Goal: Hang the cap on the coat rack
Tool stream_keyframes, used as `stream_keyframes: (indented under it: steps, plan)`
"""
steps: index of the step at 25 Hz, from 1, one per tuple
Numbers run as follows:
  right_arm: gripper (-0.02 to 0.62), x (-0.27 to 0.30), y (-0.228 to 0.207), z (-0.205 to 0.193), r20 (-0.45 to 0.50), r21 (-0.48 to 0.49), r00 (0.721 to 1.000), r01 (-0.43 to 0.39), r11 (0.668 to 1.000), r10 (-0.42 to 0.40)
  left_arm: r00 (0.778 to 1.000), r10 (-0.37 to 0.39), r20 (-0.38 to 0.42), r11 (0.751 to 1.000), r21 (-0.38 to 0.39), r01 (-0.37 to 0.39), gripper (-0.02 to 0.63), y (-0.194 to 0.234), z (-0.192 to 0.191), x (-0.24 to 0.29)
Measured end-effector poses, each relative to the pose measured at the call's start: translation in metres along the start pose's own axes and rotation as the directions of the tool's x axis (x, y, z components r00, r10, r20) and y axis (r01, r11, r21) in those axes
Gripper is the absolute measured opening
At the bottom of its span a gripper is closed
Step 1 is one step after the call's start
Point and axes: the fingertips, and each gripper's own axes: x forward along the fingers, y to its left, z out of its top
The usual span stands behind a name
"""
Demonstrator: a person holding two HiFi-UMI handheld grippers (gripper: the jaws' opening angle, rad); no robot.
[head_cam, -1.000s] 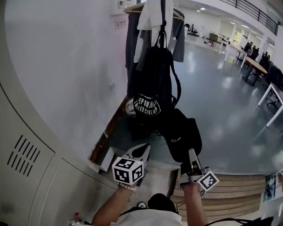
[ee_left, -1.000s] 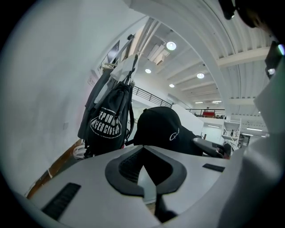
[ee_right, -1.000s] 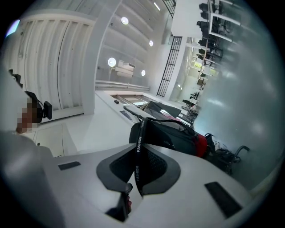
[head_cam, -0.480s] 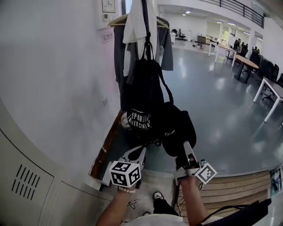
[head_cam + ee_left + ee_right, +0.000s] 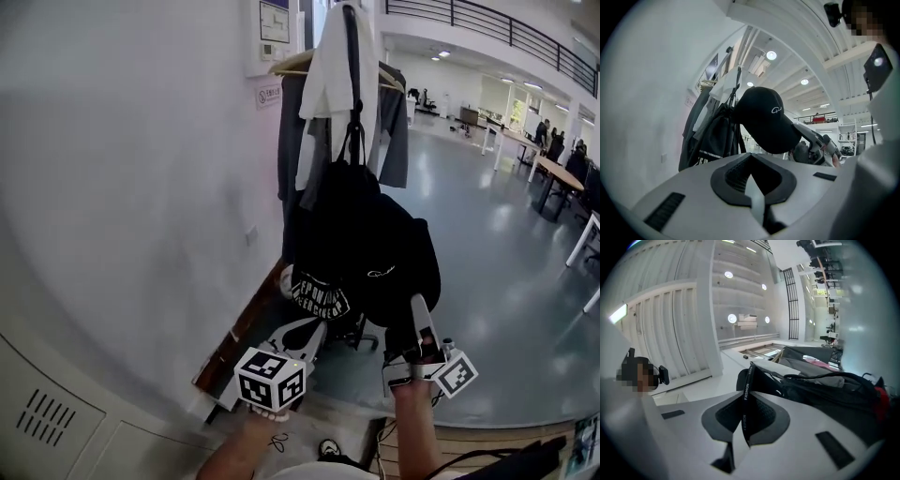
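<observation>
The right gripper [image 5: 419,305], jaws clamped on a thin edge band of the cap [image 5: 389,272], has raised it from low beside the black bag [image 5: 328,206] to level with it, nearer the coat rack [image 5: 351,28] — hanging is not yet done. The left gripper [image 5: 302,333] has risen too, jaws together and empty. No free hook can be made out — garments [image 5: 328,84] cover the rack's top.
</observation>
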Motion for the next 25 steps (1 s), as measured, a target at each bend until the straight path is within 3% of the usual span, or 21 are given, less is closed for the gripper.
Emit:
stream_keyframes:
  steps: [8, 16, 21, 25]
  plan:
    - [0.020, 0.094, 0.010, 0.046, 0.022, 0.079, 0.966, -0.260, 0.962, 0.259, 0.996, 0.028, 0.080, 0.995, 0.096, -0.035, 0.003, 0.010, 0.053, 0.028]
    - [0.020, 0.184, 0.014, 0.102, 0.085, 0.142, 0.910, -0.414, 0.899, 0.405, 0.987, 0.095, 0.133, 0.986, 0.122, -0.111, 0.003, 0.033, 0.086, 0.051]
    - [0.020, 0.236, 0.010, 0.129, 0.135, 0.169, 0.882, -0.470, 0.866, 0.452, 0.982, 0.121, 0.143, 0.984, 0.110, -0.137, 0.003, 0.042, 0.088, 0.057]
    - [0.020, 0.264, -0.022, 0.134, 0.166, 0.220, 0.895, -0.444, 0.869, 0.415, 0.979, 0.151, 0.140, 0.982, 0.088, -0.164, 0.003, 0.054, 0.080, 0.054]
